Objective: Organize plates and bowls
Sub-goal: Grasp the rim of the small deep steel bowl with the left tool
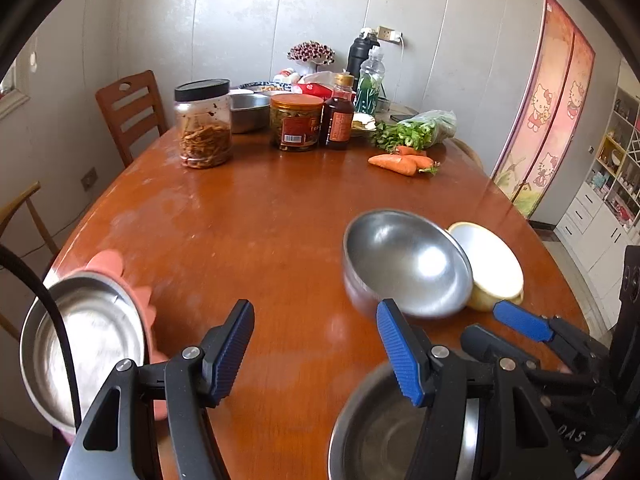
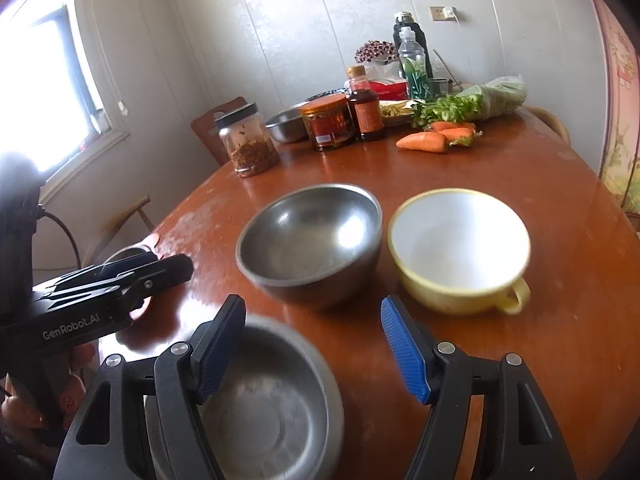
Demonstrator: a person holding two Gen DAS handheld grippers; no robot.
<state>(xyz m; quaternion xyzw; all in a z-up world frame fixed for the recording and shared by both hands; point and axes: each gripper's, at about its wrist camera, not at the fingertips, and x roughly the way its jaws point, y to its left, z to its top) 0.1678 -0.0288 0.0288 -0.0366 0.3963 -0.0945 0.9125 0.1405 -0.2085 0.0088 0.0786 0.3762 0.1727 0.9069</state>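
A deep steel bowl (image 1: 404, 260) (image 2: 308, 236) stands on the wooden table beside a yellow cup-shaped bowl (image 1: 494, 264) (image 2: 460, 240) with a white inside and a handle. A shallower steel bowl (image 1: 376, 432) (image 2: 272, 400) lies nearest, blurred, below both grippers' fingers. A steel plate (image 1: 88, 340) (image 2: 128, 252) with a pink scalloped rim sits at the table's left edge. My left gripper (image 1: 316, 340) (image 2: 168, 266) is open over bare table, nothing between its blue pads. My right gripper (image 2: 312, 344) (image 1: 482, 322) is open too, above the shallow bowl's far rim, in front of the two bowls.
At the far end of the table (image 1: 260, 220) stand a black-lidded jar (image 1: 203, 124), an orange-lidded jar (image 1: 296, 122), a sauce bottle (image 1: 338, 114), a steel basin (image 1: 248, 110), carrots (image 1: 400, 162) and bagged greens (image 1: 416, 130). A wooden chair (image 1: 130, 114) stands at the left.
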